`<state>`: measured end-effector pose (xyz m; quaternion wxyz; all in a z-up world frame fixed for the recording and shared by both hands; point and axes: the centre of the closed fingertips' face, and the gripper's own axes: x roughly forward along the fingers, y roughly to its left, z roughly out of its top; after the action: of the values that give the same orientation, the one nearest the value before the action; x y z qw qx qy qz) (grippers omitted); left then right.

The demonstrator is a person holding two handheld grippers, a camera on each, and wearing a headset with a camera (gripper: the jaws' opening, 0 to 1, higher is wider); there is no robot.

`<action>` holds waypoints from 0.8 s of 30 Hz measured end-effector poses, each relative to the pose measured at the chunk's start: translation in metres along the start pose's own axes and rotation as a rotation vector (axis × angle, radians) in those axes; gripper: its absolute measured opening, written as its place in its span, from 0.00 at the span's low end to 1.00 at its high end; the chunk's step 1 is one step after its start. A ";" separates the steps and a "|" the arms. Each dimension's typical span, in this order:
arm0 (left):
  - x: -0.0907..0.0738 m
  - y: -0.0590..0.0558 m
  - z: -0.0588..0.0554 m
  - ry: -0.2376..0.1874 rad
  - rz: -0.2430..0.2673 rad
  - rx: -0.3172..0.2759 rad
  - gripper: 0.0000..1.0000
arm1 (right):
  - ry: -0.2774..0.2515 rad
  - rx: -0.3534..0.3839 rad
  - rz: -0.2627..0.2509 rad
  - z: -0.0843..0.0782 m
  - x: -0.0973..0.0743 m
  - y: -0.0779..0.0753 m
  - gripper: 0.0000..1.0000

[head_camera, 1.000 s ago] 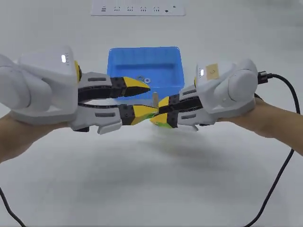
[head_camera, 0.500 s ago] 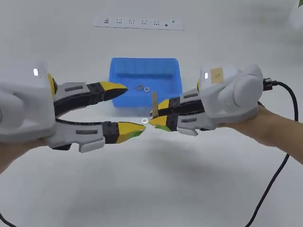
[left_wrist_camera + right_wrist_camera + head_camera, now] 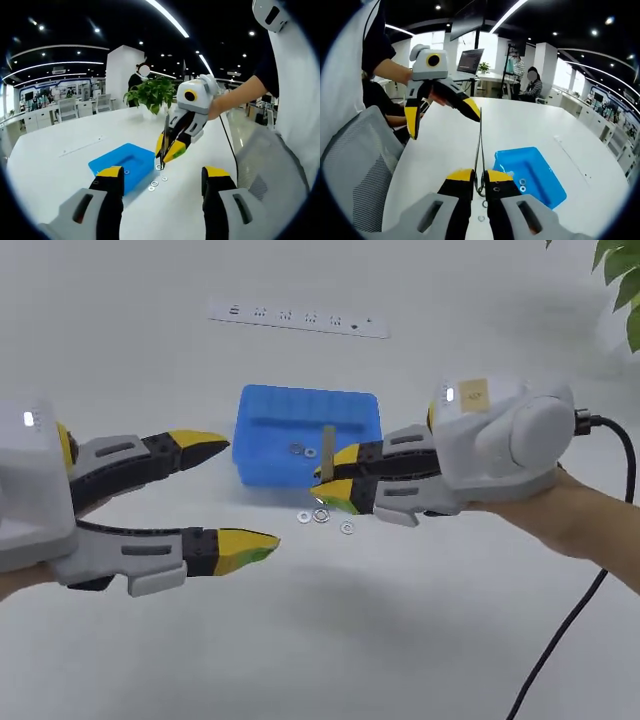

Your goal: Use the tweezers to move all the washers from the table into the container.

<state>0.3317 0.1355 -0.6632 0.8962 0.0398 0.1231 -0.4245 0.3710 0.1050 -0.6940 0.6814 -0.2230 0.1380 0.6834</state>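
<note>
My right fingers (image 3: 348, 453) pinch the tweezers (image 3: 327, 443), left fingers (image 3: 195, 444) spread wide; a crooked squeeze could flick a washer (image 3: 320, 516) away.

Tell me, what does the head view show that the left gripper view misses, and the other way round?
The head view adds the white body of the left tongs. The left gripper view adds a grey mesh chair and ceiling lights. Shared: the blue container, loose washers on the table beside it, and the right tongs shut on the tweezers.
</note>
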 end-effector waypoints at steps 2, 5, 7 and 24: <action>-0.004 0.002 -0.001 -0.002 0.009 -0.004 0.70 | -0.011 -0.009 -0.007 0.008 -0.001 -0.005 0.09; -0.008 0.004 -0.004 -0.003 0.018 -0.018 0.76 | -0.027 -0.016 -0.019 0.018 -0.002 -0.013 0.09; -0.012 0.005 -0.005 -0.015 0.025 -0.036 0.77 | -0.037 -0.021 -0.031 0.024 -0.002 -0.020 0.09; -0.030 0.019 -0.008 -0.013 0.108 -0.090 0.99 | -0.042 0.010 -0.063 0.016 0.029 -0.090 0.09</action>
<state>0.3265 0.1716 -0.6634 0.9194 0.0033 0.1340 -0.3698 0.4593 0.1411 -0.6840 0.7065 -0.2095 0.1200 0.6653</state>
